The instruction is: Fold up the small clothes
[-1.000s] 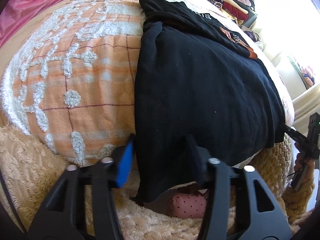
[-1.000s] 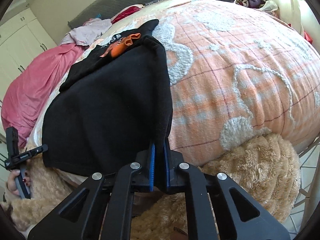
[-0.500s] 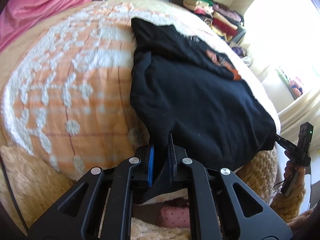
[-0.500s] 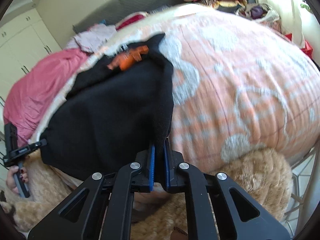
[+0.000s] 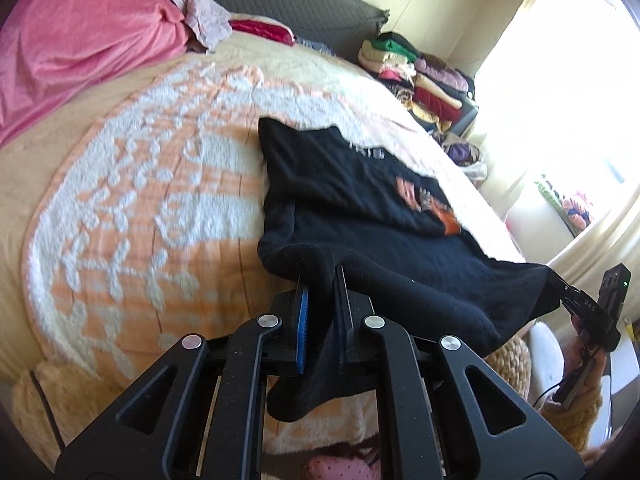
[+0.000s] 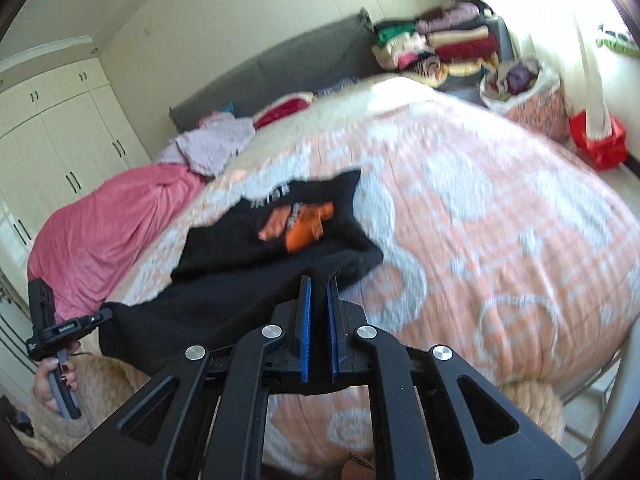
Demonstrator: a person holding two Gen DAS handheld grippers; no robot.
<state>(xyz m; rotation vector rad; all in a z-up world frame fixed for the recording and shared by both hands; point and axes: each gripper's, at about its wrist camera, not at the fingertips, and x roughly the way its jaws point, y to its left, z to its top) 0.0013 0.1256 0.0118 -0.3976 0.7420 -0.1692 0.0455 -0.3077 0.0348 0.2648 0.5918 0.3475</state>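
A small black top [image 5: 360,216] with an orange print [image 6: 298,224] lies on the orange and white bedspread [image 5: 140,208]. Its near hem is lifted off the bed. My left gripper [image 5: 319,280] is shut on one hem corner, with black cloth hanging down between its fingers. My right gripper [image 6: 319,286] is shut on the other hem corner. Each wrist view shows the other gripper at its edge: the right gripper [image 5: 576,300] in a hand at the far right, the left gripper [image 6: 92,318] in a hand at the far left.
A pink blanket [image 5: 72,40] and a lilac garment [image 6: 216,144] lie at the head of the bed by a grey headboard [image 6: 280,64]. Folded clothes are stacked [image 6: 436,46] beyond the bed, next to a full bag [image 6: 524,96]. Cream wardrobes [image 6: 52,140] line the wall.
The left gripper closed on the hem corner. Both grippers rose with the hem, lifting it clear of the bed edge; more of the room came into view.
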